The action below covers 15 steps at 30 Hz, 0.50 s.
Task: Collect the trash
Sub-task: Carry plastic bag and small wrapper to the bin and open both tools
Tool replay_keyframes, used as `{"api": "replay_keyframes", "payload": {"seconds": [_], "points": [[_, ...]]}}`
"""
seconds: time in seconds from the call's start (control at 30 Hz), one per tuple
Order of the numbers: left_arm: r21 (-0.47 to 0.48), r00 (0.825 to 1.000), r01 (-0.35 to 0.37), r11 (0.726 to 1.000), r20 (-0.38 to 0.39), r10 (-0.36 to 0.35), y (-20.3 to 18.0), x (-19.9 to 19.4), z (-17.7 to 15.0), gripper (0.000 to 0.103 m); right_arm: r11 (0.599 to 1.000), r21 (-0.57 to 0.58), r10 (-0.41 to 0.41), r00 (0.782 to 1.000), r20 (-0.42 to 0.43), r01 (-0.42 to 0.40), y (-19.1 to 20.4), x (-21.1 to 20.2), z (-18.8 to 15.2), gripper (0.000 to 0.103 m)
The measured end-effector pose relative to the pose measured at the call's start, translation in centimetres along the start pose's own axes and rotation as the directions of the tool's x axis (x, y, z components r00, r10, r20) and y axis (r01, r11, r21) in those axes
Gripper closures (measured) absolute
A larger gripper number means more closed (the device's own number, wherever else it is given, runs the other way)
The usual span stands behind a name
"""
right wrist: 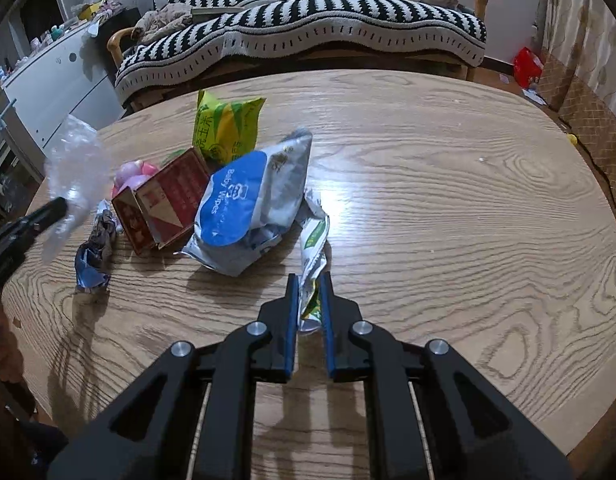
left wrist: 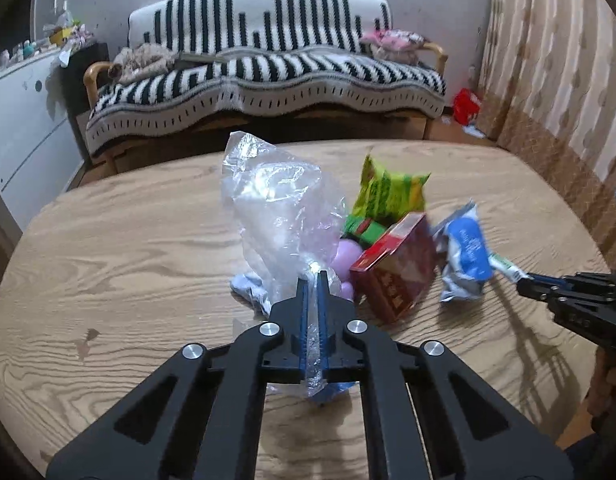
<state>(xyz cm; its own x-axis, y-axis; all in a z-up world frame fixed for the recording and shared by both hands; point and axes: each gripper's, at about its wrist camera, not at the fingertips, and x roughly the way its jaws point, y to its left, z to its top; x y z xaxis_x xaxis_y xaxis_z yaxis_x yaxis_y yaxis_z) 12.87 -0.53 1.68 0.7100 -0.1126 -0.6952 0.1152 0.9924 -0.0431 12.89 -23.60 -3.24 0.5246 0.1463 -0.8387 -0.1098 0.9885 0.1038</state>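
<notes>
We count one clear crinkled plastic bag [left wrist: 280, 216], one yellow-green snack packet [right wrist: 227, 126], one red cardboard box [right wrist: 164, 204], one blue-and-white baby-wipes pack [right wrist: 244, 208], and two black two-finger grippers [left wrist: 312, 280] [right wrist: 309, 286].

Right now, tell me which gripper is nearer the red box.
Left. The left gripper, clamped on the clear plastic bag, is right beside the red box; the right gripper is farther, beyond the wipes pack.
</notes>
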Motion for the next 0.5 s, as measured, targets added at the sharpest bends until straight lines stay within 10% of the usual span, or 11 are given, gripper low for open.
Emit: {"api": "replay_keyframes", "payload": {"seconds": [0.5], "points": [[0.024,0.995,0.073,0.997,0.060,-0.074,-4.3,-2.5,1.5,0.101,0.991,0.113,-0.087,0.986,0.142,0.071,-5.9,-6.9,-1.9,0.093]]}}
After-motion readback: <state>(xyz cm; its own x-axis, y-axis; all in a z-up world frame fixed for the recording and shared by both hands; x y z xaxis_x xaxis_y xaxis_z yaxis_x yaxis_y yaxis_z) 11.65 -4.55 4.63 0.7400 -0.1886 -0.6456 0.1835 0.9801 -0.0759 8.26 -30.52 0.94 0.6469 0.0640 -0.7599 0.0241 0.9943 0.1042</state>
